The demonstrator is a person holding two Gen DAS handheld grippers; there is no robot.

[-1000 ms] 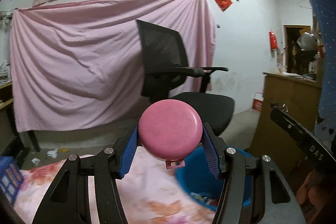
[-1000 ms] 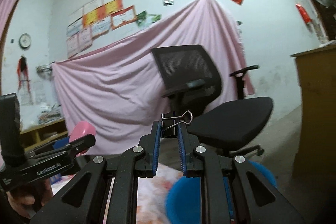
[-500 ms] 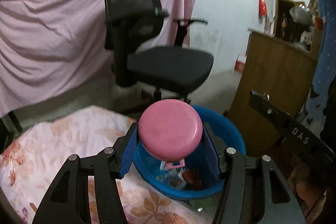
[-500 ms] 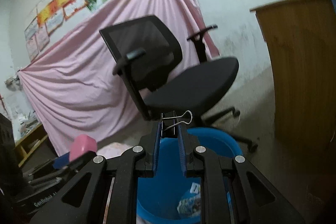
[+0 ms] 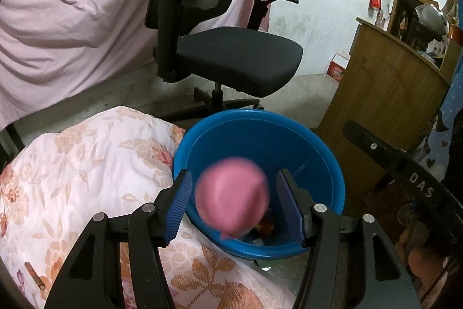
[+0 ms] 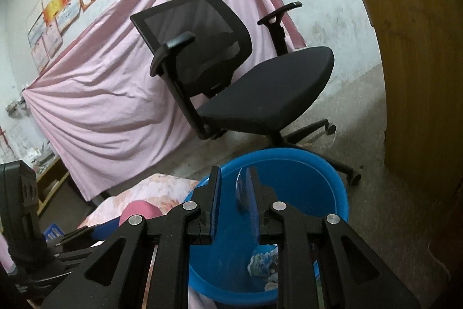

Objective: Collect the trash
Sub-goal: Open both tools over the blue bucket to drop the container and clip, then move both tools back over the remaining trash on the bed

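My left gripper (image 5: 233, 175) hangs over a blue bucket (image 5: 260, 113) and its jaws are opening. A round pink lid-like piece (image 5: 231, 196) sits blurred between them, with a gap on each side, dropping toward the bucket. My right gripper (image 6: 234, 173) is over the same bucket (image 6: 289, 152), its jaws opening too. A small binder clip (image 6: 240, 188) shows as a blur between them, close to the right pad, loose. The pink piece (image 6: 140, 212) also appears at the lower left of the right wrist view. Crumpled wrappers (image 6: 260, 262) lie in the bucket.
A black office chair (image 5: 237, 57) stands just behind the bucket. To the right is a wooden cabinet (image 5: 385, 83). A floral quilt (image 5: 86, 164) lies against the bucket's left side. A pink sheet (image 6: 115, 77) hangs along the back wall.
Both grippers tipped down over the bucket. The left jaws spread and the pink piece came loose; the right jaws parted and the binder clip slipped down from between them.
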